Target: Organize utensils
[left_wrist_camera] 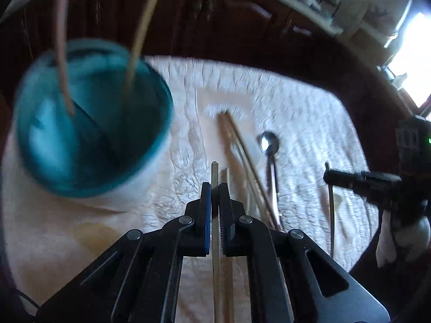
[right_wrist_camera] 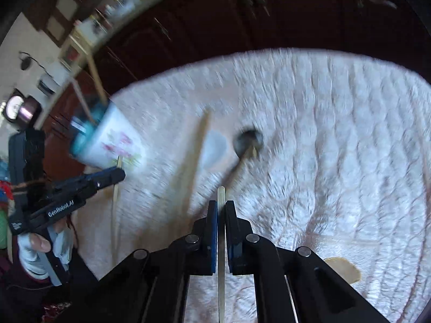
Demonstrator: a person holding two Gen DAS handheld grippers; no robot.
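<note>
Cloth covers the table: a bumpy white quilted cloth (left_wrist_camera: 296, 113) with stitched lines, and both views are blurry. A round cup with a teal inside and a white outside (left_wrist_camera: 91, 123) stands on it at the far left. On its white side, the right view shows pink flowers. Two thin sticks (left_wrist_camera: 140, 35) lean out of the cup, one pale wood and one pinkish brown.

A shiny metal spoon (left_wrist_camera: 269, 145) and a pair of long wooden chopsticks (left_wrist_camera: 242, 145) lie side by side on the cloth, near the middle.

The left gripper (left_wrist_camera: 215, 188) has its black fingers almost closed, pinching a thin pale wooden chopstick (left_wrist_camera: 214, 172) whose tip pokes out in front, close to the cup.

The right gripper (right_wrist_camera: 221, 206) is pinched nearly shut too, on a second light wooden chopstick (right_wrist_camera: 221, 193), above the cloth near the spoon
</note>
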